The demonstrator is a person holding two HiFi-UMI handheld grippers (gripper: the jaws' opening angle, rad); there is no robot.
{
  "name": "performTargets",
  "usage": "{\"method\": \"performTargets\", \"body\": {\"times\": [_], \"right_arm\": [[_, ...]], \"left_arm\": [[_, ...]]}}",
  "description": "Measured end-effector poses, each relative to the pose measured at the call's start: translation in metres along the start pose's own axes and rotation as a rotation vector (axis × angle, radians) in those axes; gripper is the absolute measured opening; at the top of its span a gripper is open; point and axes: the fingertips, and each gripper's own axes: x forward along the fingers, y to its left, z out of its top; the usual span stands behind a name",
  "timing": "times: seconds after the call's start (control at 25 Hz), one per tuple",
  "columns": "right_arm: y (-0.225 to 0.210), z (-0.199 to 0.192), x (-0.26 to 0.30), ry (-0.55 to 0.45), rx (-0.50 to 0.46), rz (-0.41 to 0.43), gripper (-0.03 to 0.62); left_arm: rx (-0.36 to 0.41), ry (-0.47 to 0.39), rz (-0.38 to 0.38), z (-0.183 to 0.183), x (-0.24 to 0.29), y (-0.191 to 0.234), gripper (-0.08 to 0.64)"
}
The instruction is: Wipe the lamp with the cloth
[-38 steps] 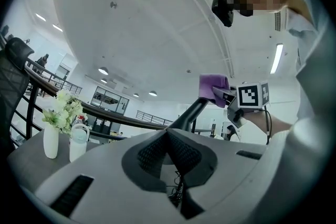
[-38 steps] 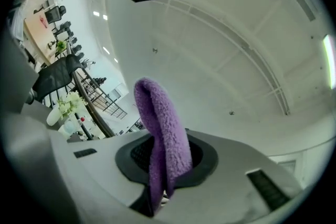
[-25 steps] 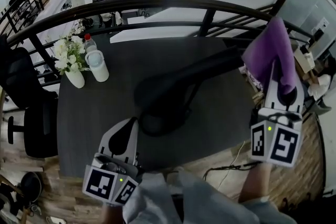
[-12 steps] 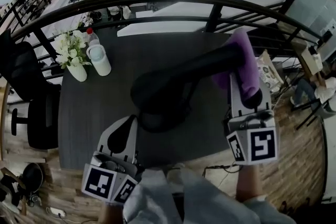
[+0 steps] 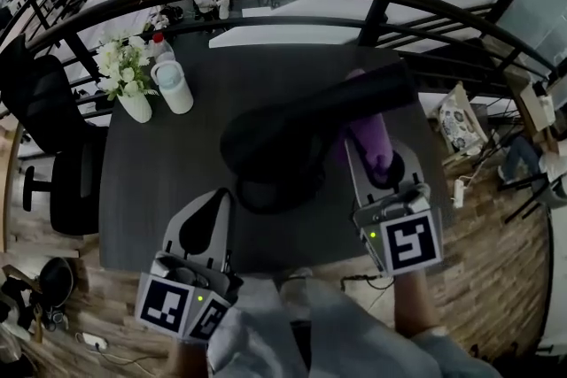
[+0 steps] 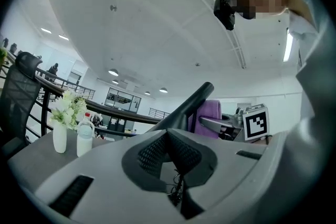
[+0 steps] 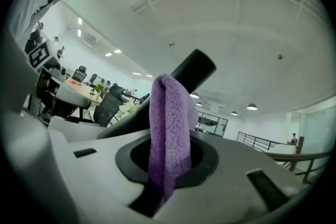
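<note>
Right claw (image 5: pixel 366 151) clamped on folded purple fleece cloth (image 5: pixel 372 130), against black desk lamp (image 5: pixel 275 137); left claw (image 5: pixel 213 206) closed, empty.

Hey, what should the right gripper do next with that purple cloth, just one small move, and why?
Probably slide the right gripper down along the lamp, toward its base. The gripper is shut on the purple cloth, which appears to sit against the upper end of the lamp's black arm, so most of the arm lies ahead of it.
</note>
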Motion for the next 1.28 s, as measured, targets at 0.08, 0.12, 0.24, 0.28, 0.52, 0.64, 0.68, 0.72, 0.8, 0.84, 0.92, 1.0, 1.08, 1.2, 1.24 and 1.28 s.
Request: {"method": "performTargets", "body": {"times": [0.08,0.12,0.24,0.28,0.52,0.64,0.68,0.72,0.8,0.84,0.92,1.0,1.08,1.2,1.24,1.28], "right_arm": [[0.014,-0.013,0.005,0.036,-0.056,0.035,0.051],[0.018,-0.022,0.006,0.062,-0.074,0.040,0.051],[0.025,-0.045,0.007,0.114,-0.089,0.054,0.051],[0.027,-0.052,0.006,0.128,-0.089,0.064,0.051],[0.047,-0.102,0.006,0.244,-0.121,0.101,0.051],[0.055,-0.123,0.004,0.292,-0.124,0.109,0.051],[0.058,-0.131,0.003,0.311,-0.125,0.112,0.051],[0.061,-0.139,0.002,0.329,-0.126,0.115,0.051],[0.067,-0.155,0.000,0.359,-0.123,0.116,0.051],[0.069,-0.163,-0.001,0.367,-0.119,0.113,0.051],[0.073,-0.174,-0.001,0.369,-0.109,0.095,0.051],[0.076,-0.183,0.000,0.392,-0.096,0.074,0.049],[0.078,-0.194,-0.002,0.442,-0.096,0.058,0.051],[0.078,-0.214,-0.007,0.519,-0.078,0.026,0.049],[0.078,-0.220,-0.009,0.540,-0.075,0.016,0.050],[0.078,-0.225,-0.011,0.561,-0.075,0.004,0.049]], "left_arm": [[0.001,0.002,0.010,-0.001,-0.001,0.001,0.006],[0.002,0.003,0.016,-0.002,-0.002,0.002,0.006],[0.003,0.010,0.031,-0.004,-0.003,0.003,0.006],[0.003,0.012,0.035,-0.004,-0.004,0.003,0.006],[0.003,0.023,0.061,-0.009,-0.010,0.009,0.006],[-0.009,0.047,0.078,-0.016,-0.014,0.014,0.006],[-0.012,0.049,0.082,-0.016,-0.015,0.016,0.006],[-0.013,0.047,0.086,-0.017,-0.015,0.017,0.006],[-0.012,0.044,0.090,-0.016,-0.016,0.019,0.006],[-0.011,0.046,0.090,-0.016,-0.017,0.019,0.006],[-0.009,0.049,0.085,-0.016,-0.018,0.019,0.006],[-0.005,0.042,0.083,-0.015,-0.019,0.022,0.006],[-0.008,0.058,0.079,-0.017,-0.019,0.024,0.006],[-0.003,0.061,0.068,-0.016,-0.019,0.022,0.006],[-0.001,0.059,0.064,-0.016,-0.019,0.022,0.006],[0.001,0.059,0.062,-0.015,-0.020,0.023,0.006]]}}
